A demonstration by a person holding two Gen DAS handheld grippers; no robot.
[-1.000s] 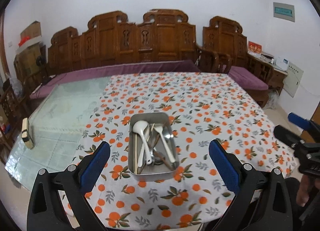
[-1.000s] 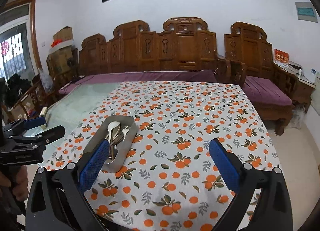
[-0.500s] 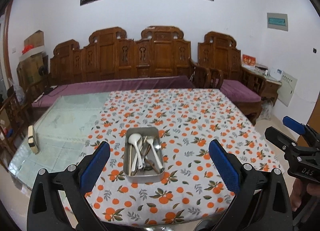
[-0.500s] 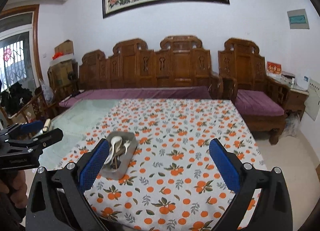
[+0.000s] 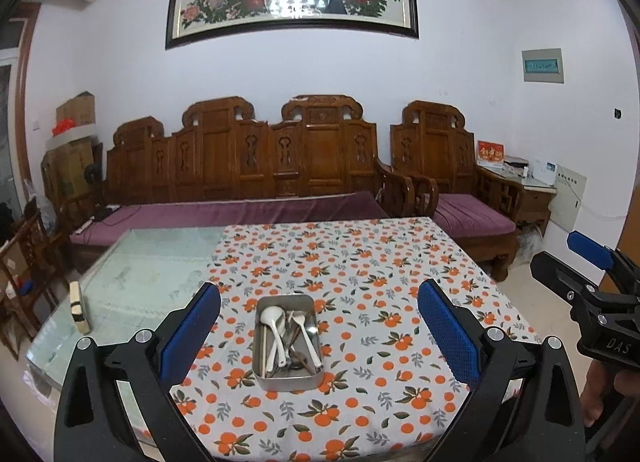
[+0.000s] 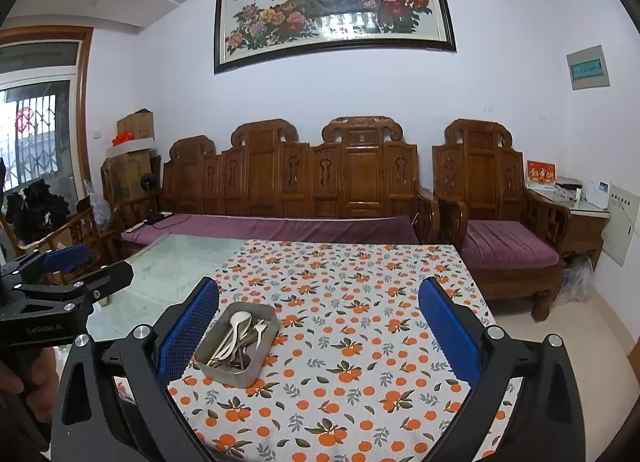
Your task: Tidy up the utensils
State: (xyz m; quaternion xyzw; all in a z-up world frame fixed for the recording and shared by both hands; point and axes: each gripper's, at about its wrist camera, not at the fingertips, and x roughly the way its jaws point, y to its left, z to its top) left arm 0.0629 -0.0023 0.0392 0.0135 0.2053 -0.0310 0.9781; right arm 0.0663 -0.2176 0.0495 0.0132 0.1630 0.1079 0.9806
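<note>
A metal tray (image 5: 289, 342) is seen on the desk (image 5: 400, 262), near its front edge, on an orange-patterned tablecloth (image 5: 360, 402). White spoons (image 5: 276, 332), darker utensils and what may be chopsticks are heaped together inside it. The left tongs (image 5: 319, 336) are held well above and in front of the tray, spread wide and grasping nothing. The right tongs (image 6: 319, 332) are likewise spread and empty, raised to the tray's right. Trouble is judged likeliest from the tangle: several overlapping pieces could be pinched at once, or a neighbour dragged out and dropped. A smooth spoon could slip from the blue pads (image 5: 448, 336). The light tray could be pushed across the cloth, toward the desk edge, if it is pressed from one side only
</note>
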